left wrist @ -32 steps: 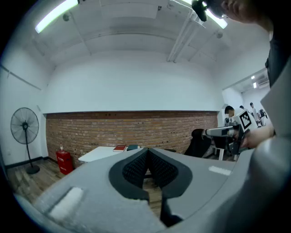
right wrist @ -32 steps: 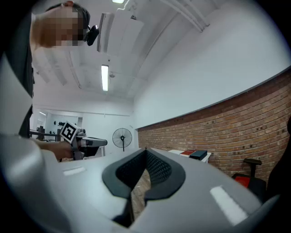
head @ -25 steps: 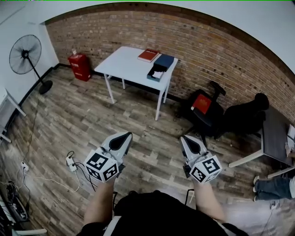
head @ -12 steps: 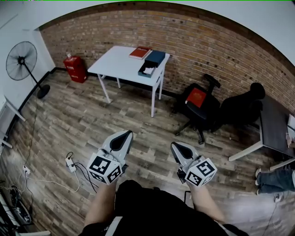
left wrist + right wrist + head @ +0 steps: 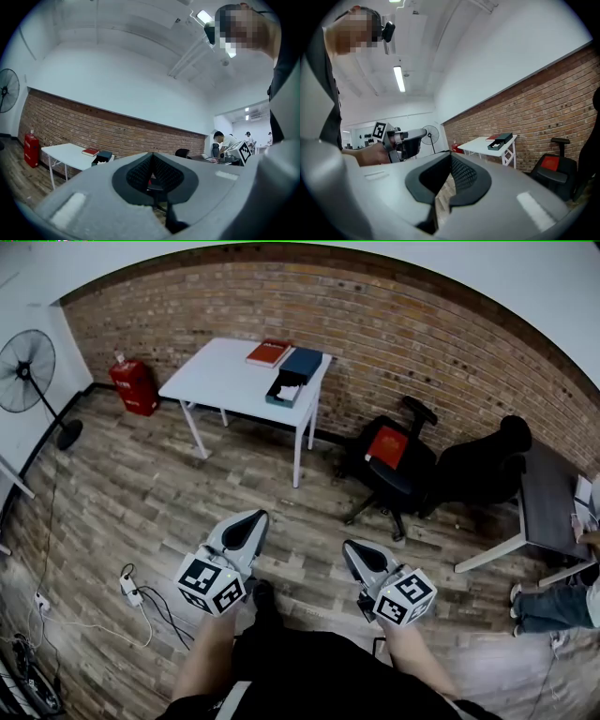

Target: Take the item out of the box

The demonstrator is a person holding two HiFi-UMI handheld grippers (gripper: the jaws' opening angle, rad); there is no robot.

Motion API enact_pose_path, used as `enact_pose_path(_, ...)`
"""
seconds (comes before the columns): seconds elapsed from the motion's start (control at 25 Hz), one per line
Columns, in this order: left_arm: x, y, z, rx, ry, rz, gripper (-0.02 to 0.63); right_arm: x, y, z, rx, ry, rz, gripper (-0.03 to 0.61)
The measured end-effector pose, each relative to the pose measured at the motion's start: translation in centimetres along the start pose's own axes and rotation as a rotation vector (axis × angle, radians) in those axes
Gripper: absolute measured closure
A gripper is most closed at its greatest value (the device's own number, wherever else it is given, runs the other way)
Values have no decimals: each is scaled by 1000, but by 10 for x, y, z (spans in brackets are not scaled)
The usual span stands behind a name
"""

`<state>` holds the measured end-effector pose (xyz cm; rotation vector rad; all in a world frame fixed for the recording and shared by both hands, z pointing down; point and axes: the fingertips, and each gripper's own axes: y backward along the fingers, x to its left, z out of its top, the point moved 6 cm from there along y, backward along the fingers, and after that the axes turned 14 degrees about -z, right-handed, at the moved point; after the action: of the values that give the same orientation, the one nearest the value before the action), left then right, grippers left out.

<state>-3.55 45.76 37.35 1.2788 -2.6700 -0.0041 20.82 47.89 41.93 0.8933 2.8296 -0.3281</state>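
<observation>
A white table (image 5: 225,381) stands far ahead against the brick wall. On it lie a red book (image 5: 269,353), a dark blue lid (image 5: 302,360) and an open dark box (image 5: 284,390) with something white inside. Both grippers hang over the wooden floor, close to my body and well short of the table. My left gripper (image 5: 253,516) is shut with nothing in it. My right gripper (image 5: 352,547) is also shut and empty. The table (image 5: 70,154) and box (image 5: 102,157) show past the left gripper (image 5: 152,160), and the box (image 5: 501,139) shows past the right gripper (image 5: 451,157).
A red cabinet (image 5: 134,385) and a standing fan (image 5: 23,371) are at the left. An office chair with a red seat (image 5: 389,451) and a black chair (image 5: 478,470) stand right of the table. A dark desk (image 5: 548,507) is far right. A power strip and cables (image 5: 127,585) lie on the floor at the left.
The table and chairs have slid left and lower in the head view. My right gripper has moved left and down a little. Both grippers stay shut.
</observation>
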Motion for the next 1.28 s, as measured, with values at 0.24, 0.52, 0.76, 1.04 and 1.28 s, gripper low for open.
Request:
enact_pose_path(0.24, 74, -27, 9, 25, -1, -45, 609, -19, -71, 12, 13, -15, -37, 577)
enact_pose_path(0.52, 157, -43, 19, 60, 15, -82, 609, -18, -166, 19, 47, -24, -19, 577)
enact_pose_path(0.76, 212, -33, 23, 71, 51, -76, 609, -2, -229, 30, 65, 0, -8, 577)
enact_pose_path(1.04, 259, -30, 12, 92, 97, -56, 609, 8, -271, 31, 84, -7, 3, 577)
enact_pose_path(1.28, 287, -64, -2, 129, 119, -47, 609, -27, -302, 26, 107, -41, 5, 577)
